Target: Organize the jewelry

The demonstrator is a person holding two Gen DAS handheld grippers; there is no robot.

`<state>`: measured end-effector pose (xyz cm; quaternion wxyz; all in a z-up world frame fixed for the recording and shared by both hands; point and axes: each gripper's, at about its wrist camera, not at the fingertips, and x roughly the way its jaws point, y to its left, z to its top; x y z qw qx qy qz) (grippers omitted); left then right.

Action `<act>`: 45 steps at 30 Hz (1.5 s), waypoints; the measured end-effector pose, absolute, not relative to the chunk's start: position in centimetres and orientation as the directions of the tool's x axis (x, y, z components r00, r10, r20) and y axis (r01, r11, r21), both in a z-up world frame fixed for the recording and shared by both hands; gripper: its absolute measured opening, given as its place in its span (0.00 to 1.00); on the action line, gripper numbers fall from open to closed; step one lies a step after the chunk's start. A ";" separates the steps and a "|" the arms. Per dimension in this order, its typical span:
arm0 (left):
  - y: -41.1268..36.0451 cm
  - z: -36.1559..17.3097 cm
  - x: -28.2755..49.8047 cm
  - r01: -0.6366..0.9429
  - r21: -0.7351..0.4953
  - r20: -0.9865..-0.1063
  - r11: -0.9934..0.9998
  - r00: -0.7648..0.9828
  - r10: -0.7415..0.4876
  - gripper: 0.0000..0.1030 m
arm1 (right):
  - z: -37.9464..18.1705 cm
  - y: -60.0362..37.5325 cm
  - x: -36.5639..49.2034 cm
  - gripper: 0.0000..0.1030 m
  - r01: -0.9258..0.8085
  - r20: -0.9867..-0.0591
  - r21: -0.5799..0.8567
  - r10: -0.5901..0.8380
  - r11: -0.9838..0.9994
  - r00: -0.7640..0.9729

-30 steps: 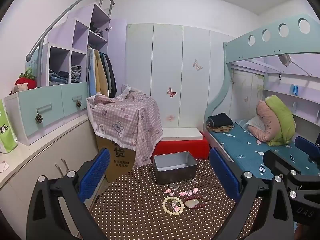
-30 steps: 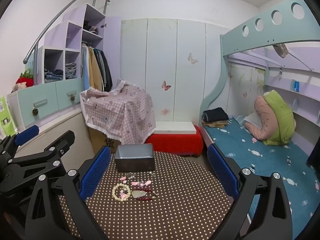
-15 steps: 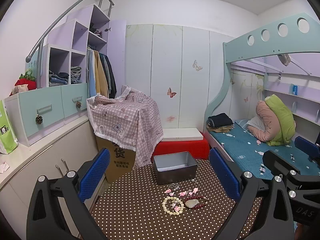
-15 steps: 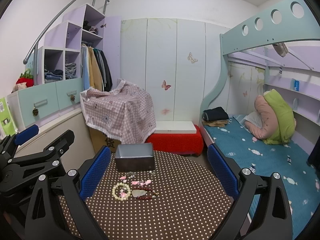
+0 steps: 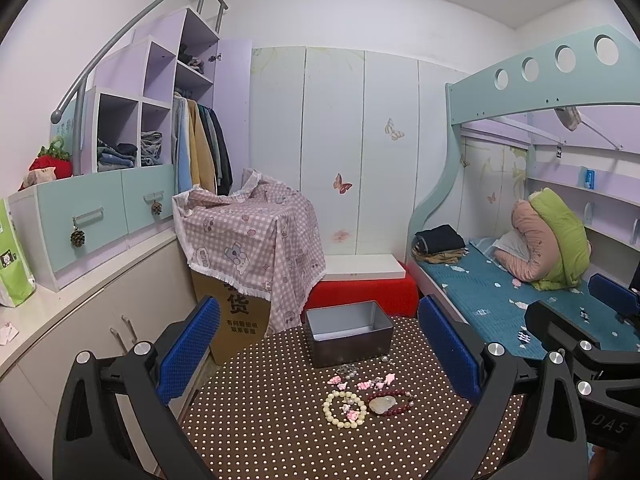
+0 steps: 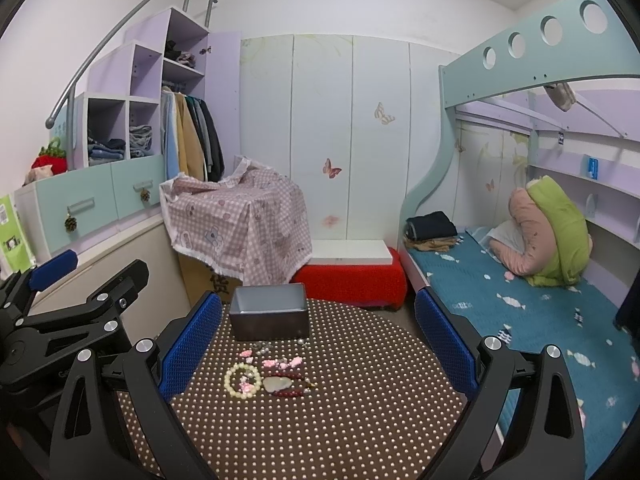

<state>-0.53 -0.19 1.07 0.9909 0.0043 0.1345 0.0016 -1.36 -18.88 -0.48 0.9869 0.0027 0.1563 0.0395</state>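
Note:
A small pile of jewelry lies on a round brown dotted table (image 5: 260, 432) (image 6: 360, 420): a cream bead bracelet (image 5: 345, 408) (image 6: 242, 378), a dark red bead bracelet with a pale pendant (image 5: 390, 402) (image 6: 286, 385), and small pink pieces (image 5: 362, 383) (image 6: 280, 362). An empty grey metal box (image 5: 348, 332) (image 6: 269, 312) stands just behind them. My left gripper (image 5: 320, 356) is open and empty, held above the table short of the jewelry. My right gripper (image 6: 318, 350) is open and empty, to the right of the left one (image 6: 60, 312).
A pink checked cloth over a cardboard box (image 5: 248, 240) stands beyond the table's left. A red bench with a white top (image 5: 360, 280) is behind the table. A bunk bed (image 5: 520, 300) runs along the right. Cabinets (image 5: 80, 300) line the left wall.

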 end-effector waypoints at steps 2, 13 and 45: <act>-0.2 1.1 -0.5 -0.002 0.010 -0.266 1.000 0.964 0.004 0.93 | -0.5 -18.8 -1.3 0.91 -0.077 -0.309 0.018 0.079 0.997 0.948; -0.4 0.9 -0.4 -0.002 0.009 -0.265 1.000 0.964 0.004 0.93 | -0.4 -18.9 -1.3 0.91 -0.077 -0.309 0.019 0.079 0.997 0.948; -0.4 0.7 -0.4 -0.002 0.013 -0.270 1.000 0.963 0.005 0.93 | -0.4 -18.8 -0.8 0.91 -0.080 -0.324 0.030 0.085 0.996 0.942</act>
